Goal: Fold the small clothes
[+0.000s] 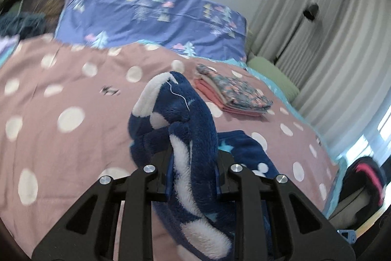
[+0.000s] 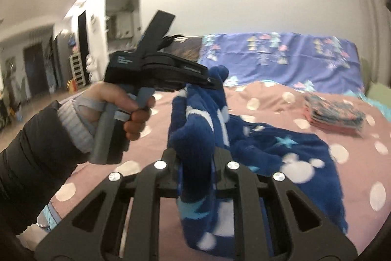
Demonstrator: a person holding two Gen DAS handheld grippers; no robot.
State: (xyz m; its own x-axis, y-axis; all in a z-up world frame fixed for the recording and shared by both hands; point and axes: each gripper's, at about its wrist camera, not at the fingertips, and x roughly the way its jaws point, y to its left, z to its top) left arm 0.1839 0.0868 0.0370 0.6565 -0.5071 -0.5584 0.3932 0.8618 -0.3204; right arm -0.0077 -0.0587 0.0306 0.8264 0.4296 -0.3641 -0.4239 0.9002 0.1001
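A fuzzy dark blue garment point(image 1: 193, 129) with white spots and light blue stars is held above the bed. My left gripper point(image 1: 194, 163) is shut on a bunched part of it. My right gripper point(image 2: 195, 163) is shut on another bunched part of the garment point(image 2: 195, 136). The rest of it point(image 2: 288, 158) trails down and lies on the pink bedspread. In the right wrist view the left gripper point(image 2: 215, 83) shows at left, held in a hand, pinching the cloth's upper edge.
The pink bedspread point(image 1: 61, 94) with white dots covers the bed. A stack of folded clothes point(image 1: 232, 92) lies at the far right, also in the right wrist view point(image 2: 334, 114). A blue patterned pillow point(image 1: 156, 14) is at the head. Grey curtains point(image 1: 317, 16) hang right.
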